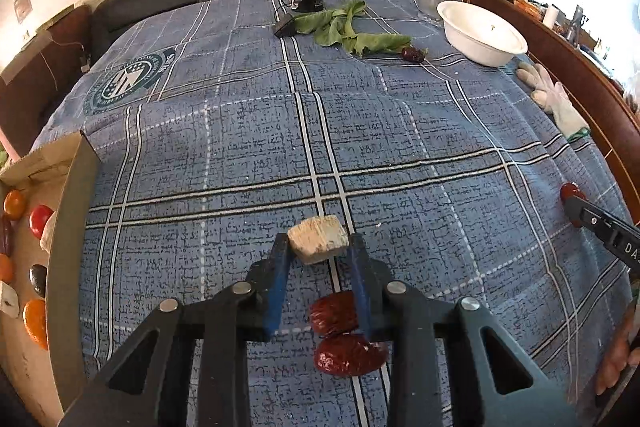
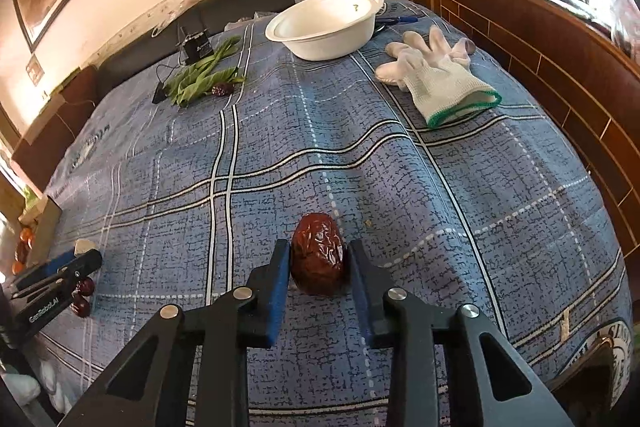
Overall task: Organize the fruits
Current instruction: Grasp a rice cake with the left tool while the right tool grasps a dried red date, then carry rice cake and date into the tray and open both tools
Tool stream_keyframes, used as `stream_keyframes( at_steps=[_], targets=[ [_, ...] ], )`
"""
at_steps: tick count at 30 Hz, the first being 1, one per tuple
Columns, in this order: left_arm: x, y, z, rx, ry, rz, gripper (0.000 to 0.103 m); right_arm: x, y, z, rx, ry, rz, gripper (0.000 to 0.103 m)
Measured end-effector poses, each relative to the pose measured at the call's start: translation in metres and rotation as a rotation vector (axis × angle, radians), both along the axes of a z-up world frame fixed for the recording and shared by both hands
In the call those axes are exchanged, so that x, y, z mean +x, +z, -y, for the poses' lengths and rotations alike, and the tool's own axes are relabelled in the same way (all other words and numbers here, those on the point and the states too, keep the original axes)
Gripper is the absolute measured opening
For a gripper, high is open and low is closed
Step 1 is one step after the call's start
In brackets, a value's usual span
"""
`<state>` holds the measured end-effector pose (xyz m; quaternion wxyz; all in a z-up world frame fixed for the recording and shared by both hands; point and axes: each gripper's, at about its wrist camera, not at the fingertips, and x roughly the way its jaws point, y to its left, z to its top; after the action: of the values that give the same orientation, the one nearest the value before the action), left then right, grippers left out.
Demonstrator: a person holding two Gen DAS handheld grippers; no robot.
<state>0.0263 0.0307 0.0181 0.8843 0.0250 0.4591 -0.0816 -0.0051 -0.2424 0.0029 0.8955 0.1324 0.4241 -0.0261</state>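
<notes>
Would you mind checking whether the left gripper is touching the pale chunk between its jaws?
Touching. The left wrist view shows the left gripper with both blue jaws pressed against the sides of the pale chunk, no gap showing on either side.

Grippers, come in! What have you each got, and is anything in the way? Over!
Left gripper shut on pale chunk. Right gripper shut on red date. Two dates lie under left fingers; nothing blocking.

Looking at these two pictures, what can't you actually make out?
- Left view: the box of fruits is cut off by the picture's edge.
- Left view: two red dates are partly hidden behind the left claw.
- Right view: the bowl's small speck is too tiny to identify.
</notes>
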Motion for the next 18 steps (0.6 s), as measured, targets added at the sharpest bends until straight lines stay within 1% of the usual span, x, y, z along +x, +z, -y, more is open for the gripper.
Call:
stream_keyframes(
  at_steps=[5, 7, 10, 13, 16, 18],
  targets=[
    [-0.012, 0.012, -0.008, -0.047, 0.012, 0.023, 0.028, -0.002, 0.0, 0.002, 0.012, -0.001, 0.009, 0.03],
    [-0.021, 0.02, -0.014, -0.079, 0.016, 0.039, 0.028, -0.004, 0.0, 0.002, 0.025, 0.002, 0.017, 0.03],
    [-0.04, 0.035, -0.03, -0.14, 0.028, 0.06, 0.028, -0.01, 0.005, 0.0, 0.05, 0.008, 0.054, 0.031],
    [-0.059, 0.046, -0.051, -0.179, 0.046, 0.071, 0.028, -0.014, 0.013, -0.002, 0.1, 0.028, 0.082, 0.031],
    [-0.074, 0.053, -0.073, -0.193, 0.067, 0.08, 0.028, -0.021, 0.022, -0.007, 0.161, 0.049, 0.093, 0.031],
    [-0.086, 0.058, -0.095, -0.183, 0.095, 0.097, 0.028, -0.026, 0.029, -0.019, 0.189, 0.093, 0.089, 0.031]
  ],
)
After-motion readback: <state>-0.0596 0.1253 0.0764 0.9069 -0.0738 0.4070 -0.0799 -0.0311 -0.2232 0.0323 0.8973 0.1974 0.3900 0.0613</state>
